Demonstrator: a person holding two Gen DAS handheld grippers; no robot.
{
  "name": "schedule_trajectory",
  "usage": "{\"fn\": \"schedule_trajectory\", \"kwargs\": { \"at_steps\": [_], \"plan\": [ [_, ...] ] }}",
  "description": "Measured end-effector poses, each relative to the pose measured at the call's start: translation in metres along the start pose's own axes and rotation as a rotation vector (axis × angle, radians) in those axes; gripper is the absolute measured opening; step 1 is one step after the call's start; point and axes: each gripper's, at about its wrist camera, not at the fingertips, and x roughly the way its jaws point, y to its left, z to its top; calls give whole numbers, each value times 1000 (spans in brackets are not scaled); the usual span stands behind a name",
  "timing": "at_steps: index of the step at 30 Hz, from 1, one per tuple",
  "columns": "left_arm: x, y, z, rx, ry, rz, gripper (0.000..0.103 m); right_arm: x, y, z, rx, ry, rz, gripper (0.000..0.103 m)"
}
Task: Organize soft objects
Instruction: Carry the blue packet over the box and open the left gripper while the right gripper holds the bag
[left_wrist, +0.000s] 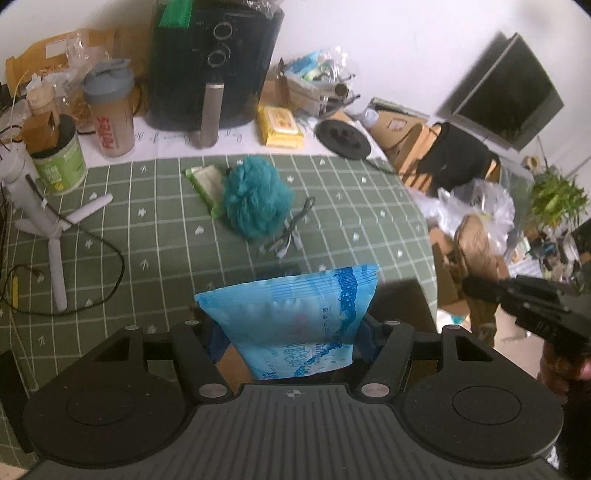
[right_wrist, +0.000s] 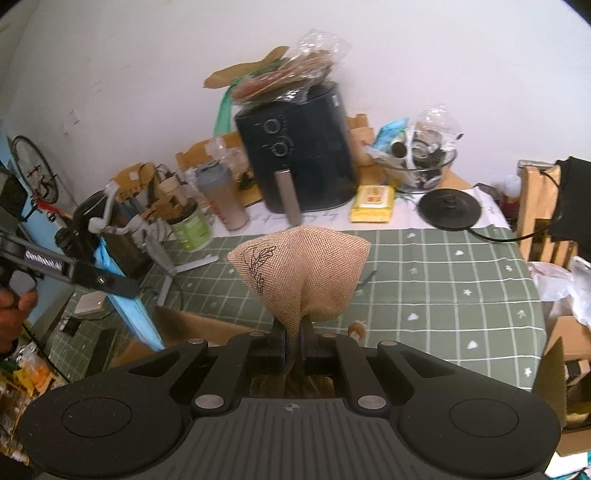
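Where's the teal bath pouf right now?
In the left wrist view the teal bath pouf lies on the green checked tablecloth, against a green wipes pack on its left, in front of the black air fryer.

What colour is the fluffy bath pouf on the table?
Teal bath pouf, clearest in the left wrist view.

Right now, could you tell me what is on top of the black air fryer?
In the right wrist view, a crinkled clear plastic bag with brownish contents sits on the air fryer. The bag covers the top, so anything beneath it is hidden.
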Motion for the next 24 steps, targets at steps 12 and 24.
{"fn": "schedule_trajectory", "kwargs": {
  "at_steps": [12, 24],
  "plan": [
    [12, 0, -36, 68, 33, 23, 76, 4, 25, -15, -7, 22, 17, 10],
    [-10, 6, -66, 22, -79, 59, 83, 15, 33, -31, -2, 74, -9, 9]
  ]
}}
